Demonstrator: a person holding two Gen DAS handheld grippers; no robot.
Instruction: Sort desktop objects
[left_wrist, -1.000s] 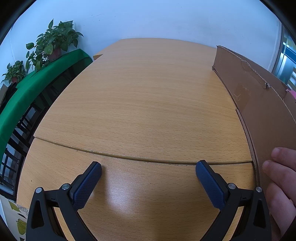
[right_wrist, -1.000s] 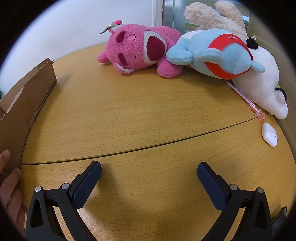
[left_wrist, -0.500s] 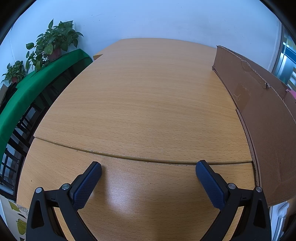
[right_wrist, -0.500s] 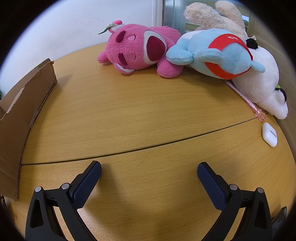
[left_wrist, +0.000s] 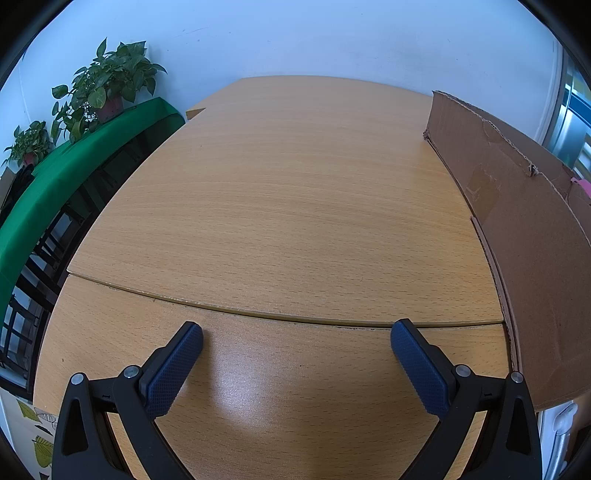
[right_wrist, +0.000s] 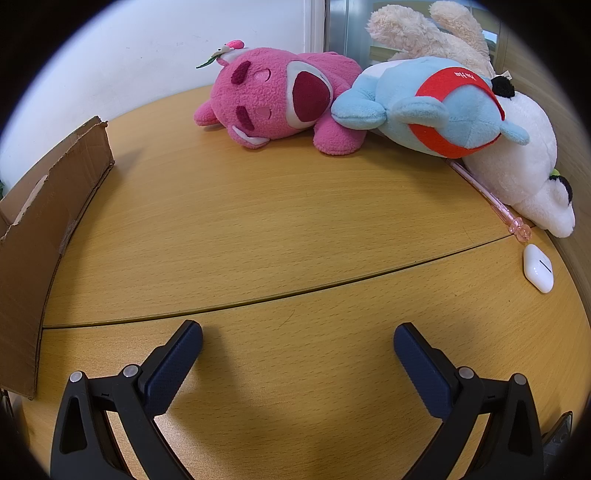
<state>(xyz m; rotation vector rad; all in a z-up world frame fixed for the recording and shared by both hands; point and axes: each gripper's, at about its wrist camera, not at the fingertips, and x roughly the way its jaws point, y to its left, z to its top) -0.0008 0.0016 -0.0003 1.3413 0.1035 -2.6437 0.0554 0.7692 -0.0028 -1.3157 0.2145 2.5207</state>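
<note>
The bare hand that was steadying the cardboard box (left_wrist: 524, 236) a second ago is gone. Both the left gripper (left_wrist: 295, 339) and right gripper (right_wrist: 297, 339) are hovering spread and empty; sorting is likely beginning. Pink plush (right_wrist: 273, 99), blue plush (right_wrist: 436, 114), pink pen (right_wrist: 487, 195) and earbud case (right_wrist: 538, 268) are lying across the desk (right_wrist: 258, 229).

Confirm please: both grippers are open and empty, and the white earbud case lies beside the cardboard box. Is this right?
Not quite. In the right wrist view the white earbud case lies far from the cardboard box, near the pink pen. Both grippers, left gripper and right gripper, are open and empty.
</note>
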